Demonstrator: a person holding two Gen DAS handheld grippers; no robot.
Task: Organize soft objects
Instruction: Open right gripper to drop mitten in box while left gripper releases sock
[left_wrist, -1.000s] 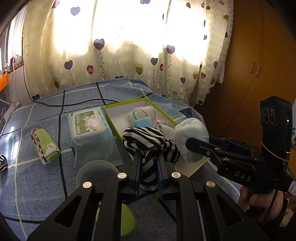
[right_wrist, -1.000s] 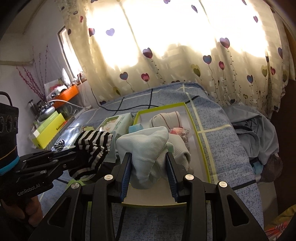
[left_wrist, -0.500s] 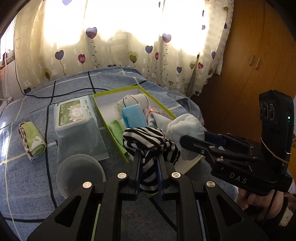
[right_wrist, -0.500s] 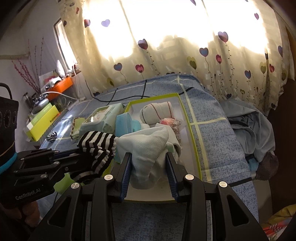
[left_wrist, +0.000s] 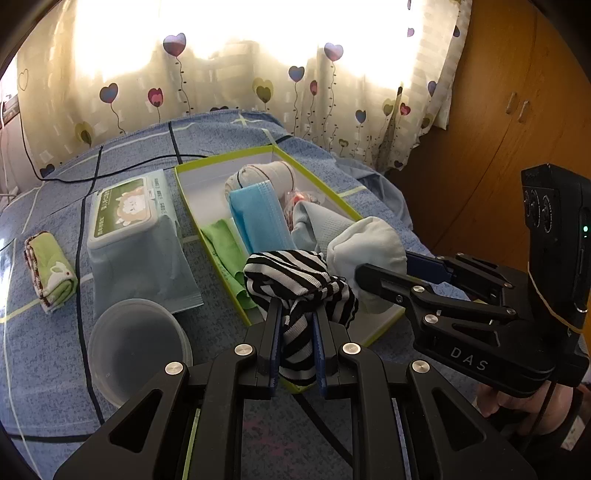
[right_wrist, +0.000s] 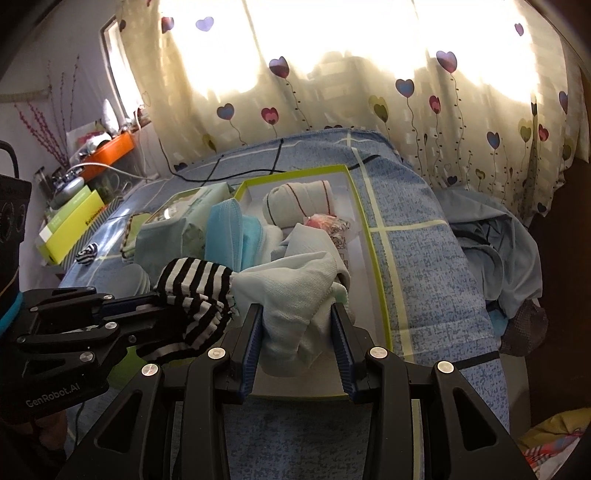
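From the left wrist, the left gripper (left_wrist: 297, 325) had its jaws clamped on a bunched black-and-white striped sock (left_wrist: 295, 286), held over the near edge of the green-rimmed box (left_wrist: 207, 229). Only this view showed the round translucent plastic bowl (left_wrist: 138, 349), the folded green towel (left_wrist: 51, 269) and the wooden cupboard (left_wrist: 517, 129). In the box lay one blue pleated mask (left_wrist: 256, 218), one green cloth (left_wrist: 225, 247) and one rolled pale sock (left_wrist: 258, 175). From the right wrist, the right gripper (right_wrist: 299, 326) gripped a soft, knitted pale blue cloth (right_wrist: 291, 291) above the box's near end, touching the striped sock. Only here appeared a yellow-green carton (right_wrist: 70, 229), an orange tray (right_wrist: 110, 155) and a second small striped sock (right_wrist: 86, 254) on the blue bedspread (right_wrist: 424, 258).
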